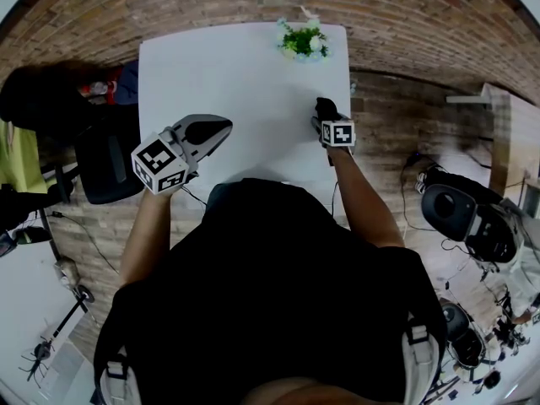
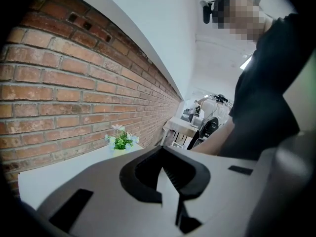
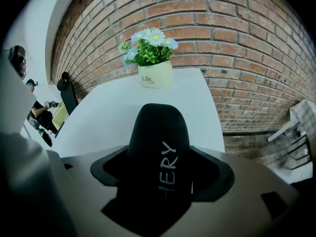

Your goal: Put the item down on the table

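Right gripper (image 3: 161, 168), a grey moulded shell with black jaw pads, is clamped on the black item (image 3: 158, 132). That item is a smooth, matte, narrow piece with a rounded dome end and white block letters "HERY" running along it. It sticks out forward between the jaws, over the white table (image 1: 236, 83) near the table's right edge; whether it touches the top cannot be told. Left gripper (image 2: 163, 167) has the same grey shell, and one inner pad shows fine ribs. Its black tips meet in a point with nothing between them, and it is held above the table's left front part. At the far edge, close to the rough red brick wall (image 3: 222, 38), stands a round cream pot (image 3: 155, 74). The pot holds green leaves and small white and pale blue daisy-like flowers (image 3: 147, 46).
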### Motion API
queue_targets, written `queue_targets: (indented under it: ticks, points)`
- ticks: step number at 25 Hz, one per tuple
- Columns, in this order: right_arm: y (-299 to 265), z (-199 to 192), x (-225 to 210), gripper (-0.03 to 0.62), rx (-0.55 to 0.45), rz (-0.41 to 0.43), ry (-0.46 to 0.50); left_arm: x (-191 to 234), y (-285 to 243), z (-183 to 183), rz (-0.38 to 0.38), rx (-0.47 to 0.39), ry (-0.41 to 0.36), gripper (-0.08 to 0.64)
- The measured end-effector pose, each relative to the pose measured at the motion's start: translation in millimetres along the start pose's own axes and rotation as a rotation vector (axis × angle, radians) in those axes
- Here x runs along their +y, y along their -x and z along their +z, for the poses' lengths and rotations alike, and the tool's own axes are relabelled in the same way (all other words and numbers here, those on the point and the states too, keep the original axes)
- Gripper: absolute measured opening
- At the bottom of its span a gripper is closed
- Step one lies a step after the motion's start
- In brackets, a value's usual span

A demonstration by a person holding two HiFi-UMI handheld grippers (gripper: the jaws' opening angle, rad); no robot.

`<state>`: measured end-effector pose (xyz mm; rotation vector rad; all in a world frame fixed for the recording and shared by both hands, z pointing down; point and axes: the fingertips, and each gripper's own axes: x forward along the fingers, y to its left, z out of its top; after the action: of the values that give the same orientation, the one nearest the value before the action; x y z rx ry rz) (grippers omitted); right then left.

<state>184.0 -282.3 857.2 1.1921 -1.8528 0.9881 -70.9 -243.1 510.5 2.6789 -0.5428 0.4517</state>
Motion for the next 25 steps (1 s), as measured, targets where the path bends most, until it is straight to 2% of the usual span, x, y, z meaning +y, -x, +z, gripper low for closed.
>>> queue_targets:
  ticks: [12, 25]
  points:
    - [-8.2, -3.8, 0.6, 0.364, 0.025, 0.011, 0.003, 0.2, -2.4, -3.5, -0.004, -0.003, 0.013, 0.012]
    - [-6.2, -3.3, 1.5, 0.373, 0.003, 0.037, -0.016, -4.4, -1.1, -7.0, -0.007, -0.007, 0.014, 0.012]
